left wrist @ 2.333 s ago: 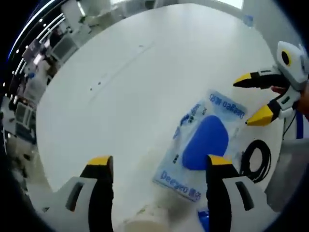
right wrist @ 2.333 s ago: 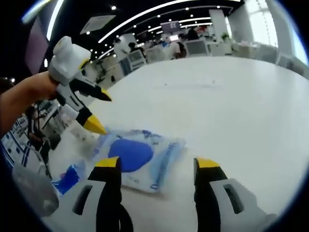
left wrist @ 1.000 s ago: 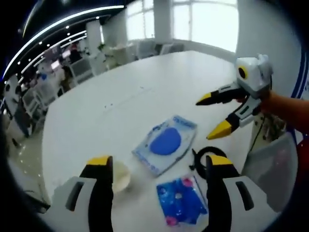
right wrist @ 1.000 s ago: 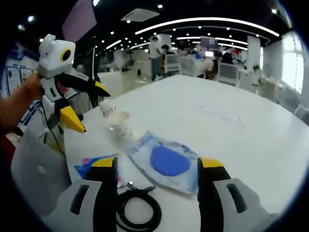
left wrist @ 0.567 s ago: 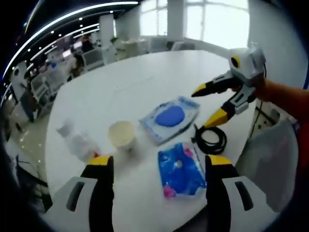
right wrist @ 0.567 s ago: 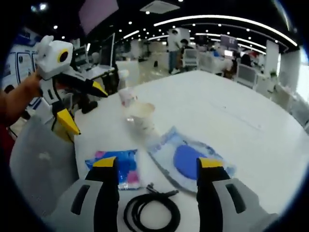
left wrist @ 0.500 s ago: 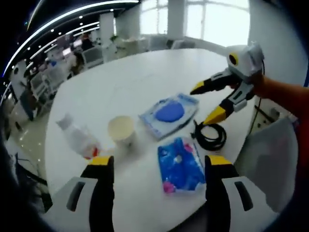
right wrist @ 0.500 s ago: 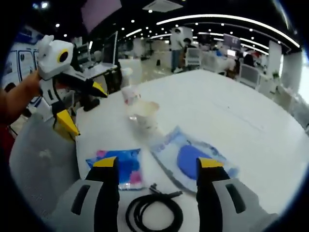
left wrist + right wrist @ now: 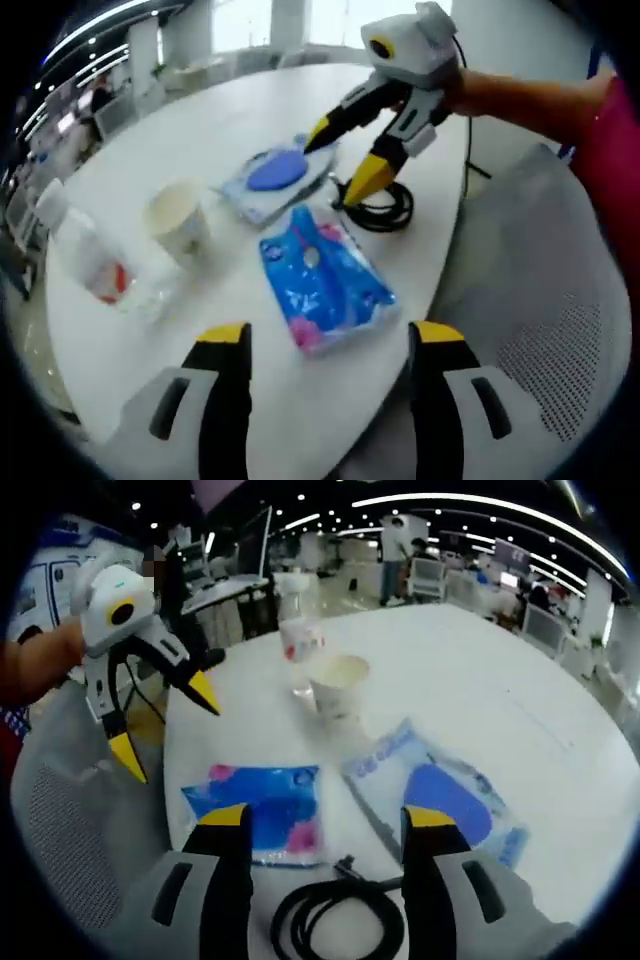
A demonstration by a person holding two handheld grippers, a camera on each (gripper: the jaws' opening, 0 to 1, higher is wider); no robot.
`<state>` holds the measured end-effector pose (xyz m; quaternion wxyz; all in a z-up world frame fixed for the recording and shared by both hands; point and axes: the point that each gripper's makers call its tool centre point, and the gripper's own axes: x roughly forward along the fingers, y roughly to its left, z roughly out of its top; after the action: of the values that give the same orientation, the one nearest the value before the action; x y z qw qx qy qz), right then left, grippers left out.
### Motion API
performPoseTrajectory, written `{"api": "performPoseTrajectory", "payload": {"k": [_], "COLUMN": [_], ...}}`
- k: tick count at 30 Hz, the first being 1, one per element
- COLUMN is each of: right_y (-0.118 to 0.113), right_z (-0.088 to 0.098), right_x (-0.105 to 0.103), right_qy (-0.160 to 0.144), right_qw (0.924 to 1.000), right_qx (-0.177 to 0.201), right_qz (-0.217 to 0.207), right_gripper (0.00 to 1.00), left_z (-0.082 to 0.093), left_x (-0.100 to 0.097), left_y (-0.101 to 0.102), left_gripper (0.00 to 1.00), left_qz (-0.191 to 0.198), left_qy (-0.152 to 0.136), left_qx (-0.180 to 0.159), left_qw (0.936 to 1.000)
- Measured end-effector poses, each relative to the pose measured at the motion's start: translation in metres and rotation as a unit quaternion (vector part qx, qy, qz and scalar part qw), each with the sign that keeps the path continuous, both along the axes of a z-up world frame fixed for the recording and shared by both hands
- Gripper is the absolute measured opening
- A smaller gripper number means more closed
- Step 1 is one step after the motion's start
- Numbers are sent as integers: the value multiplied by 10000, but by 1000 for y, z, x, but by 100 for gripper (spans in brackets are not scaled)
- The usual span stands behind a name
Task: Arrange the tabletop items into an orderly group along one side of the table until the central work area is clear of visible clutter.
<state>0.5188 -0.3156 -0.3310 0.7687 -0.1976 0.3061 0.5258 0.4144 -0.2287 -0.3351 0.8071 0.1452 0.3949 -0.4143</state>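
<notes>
Along the white table's near edge lie a plastic bottle (image 9: 85,265) (image 9: 298,635), a paper cup (image 9: 180,215) (image 9: 340,680), a clear bag holding a blue pad (image 9: 275,175) (image 9: 440,795), a blue-and-pink packet (image 9: 325,280) (image 9: 260,810) and a coiled black cable (image 9: 385,205) (image 9: 335,910). My left gripper (image 9: 330,340) (image 9: 165,725) hovers open above the table edge, just short of the packet. My right gripper (image 9: 328,820) (image 9: 342,160) is open too, held above the cable and the clear bag. Neither holds anything.
A grey mesh chair (image 9: 540,290) (image 9: 60,860) stands against the table edge beside the items. The white table (image 9: 240,110) (image 9: 520,700) stretches bare beyond them. Office desks and people are far behind.
Both views have pulled back from close above the clear bag toward the table edge, bringing the cup, bottle, packet and cable into sight. Both grippers stayed open; the items look unmoved.
</notes>
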Motion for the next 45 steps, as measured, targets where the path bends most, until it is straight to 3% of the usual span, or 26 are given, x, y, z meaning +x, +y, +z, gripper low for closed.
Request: {"api": "performPoseTrajectory", "payload": {"k": [6,9,19,34,41,45], "right_y": [4,6,8,15,13,10], "right_z": [-11,-16,-32,-45,-44,-38], "right_x": [-5,-6,-9,-6,-4,-2], "right_qy": [83,132,334,441,436,459], "right_qw": [9999,9997,9987,9980,9982,9986], "right_qx": [-110,-162,-299,-371,-328,-223], "right_qz": [101,121,227,259,245,143], "right_gripper": [57,55,35,6,2,2], "left_z": [-14,-16,-28,-38,-35,-32], "left_x": [-6,-5,-5,-1,2,7], "left_y": [-6,-12,-16,-19,-19,-14], "left_gripper": [49,46,27,13,1,0], "left_qz": [-479,-618,-1069,-1332,-1468,-1449], "left_qy": [-72,-183,-461,-723,-803,-871], "left_qx": [61,-128,7,-41,27,78], "left_qw": [9988,9978,9932,9884,9859,9856]}}
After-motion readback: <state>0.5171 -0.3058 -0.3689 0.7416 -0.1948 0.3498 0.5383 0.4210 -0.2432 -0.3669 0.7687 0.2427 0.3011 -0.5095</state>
